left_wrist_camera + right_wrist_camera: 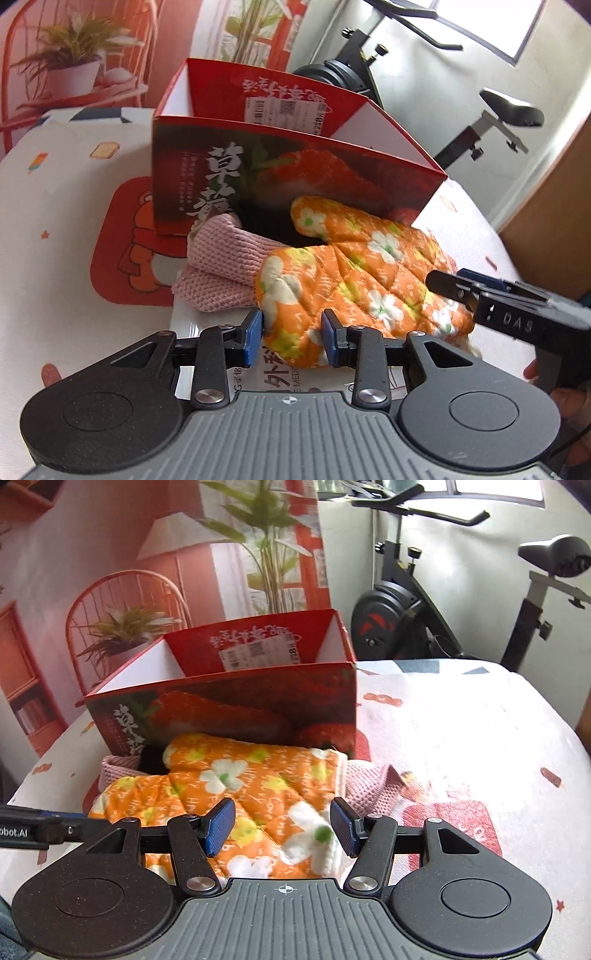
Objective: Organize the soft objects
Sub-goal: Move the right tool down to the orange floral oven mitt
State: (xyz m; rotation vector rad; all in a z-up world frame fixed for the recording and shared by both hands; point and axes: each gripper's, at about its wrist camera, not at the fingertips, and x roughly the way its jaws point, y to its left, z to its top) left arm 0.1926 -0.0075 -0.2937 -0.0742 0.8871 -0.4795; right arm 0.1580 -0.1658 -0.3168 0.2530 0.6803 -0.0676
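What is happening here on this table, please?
A person holds two grippers over an orange flowered oven mitt that lies on the table in front of an open red strawberry box. The left gripper has the mitt's near edge between its blue pads, and the right gripper straddles the cuff end; neither is clearly pressing yet. A pink knitted item lies partly under the mitt. The mitt is not in the box yet.

— We get bright daylight from the window [535, 26] at upper right, and it washes the tablecloth [461, 720] nearly white.

— We also see straight edges bowing near the borders, soft focus throughout, and a dark shadow under the red box [295, 173].
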